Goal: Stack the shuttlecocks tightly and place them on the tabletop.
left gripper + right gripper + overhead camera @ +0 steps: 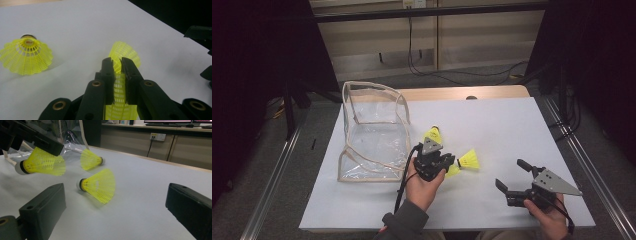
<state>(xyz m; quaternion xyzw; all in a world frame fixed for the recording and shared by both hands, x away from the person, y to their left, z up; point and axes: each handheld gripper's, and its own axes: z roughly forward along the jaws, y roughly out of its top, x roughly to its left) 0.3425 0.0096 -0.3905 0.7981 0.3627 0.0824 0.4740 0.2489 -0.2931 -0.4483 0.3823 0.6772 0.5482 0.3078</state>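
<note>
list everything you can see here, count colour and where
shuttlecocks: 3, yellow with white corks; one pinched by its skirt in the left tongs, one lying on the sheet to the right of those tongs, one farther back toward the pouch
pouch: 1, clear plastic with beige edging, open, on the sheet's left part
sheet: 1, white, covering the table
table: 1, wood edge showing at the far side
left tongs: 1, black, shut on a shuttlecock skirt, mid table
right tongs: 1, black with grey plate, open, near right corner
</note>
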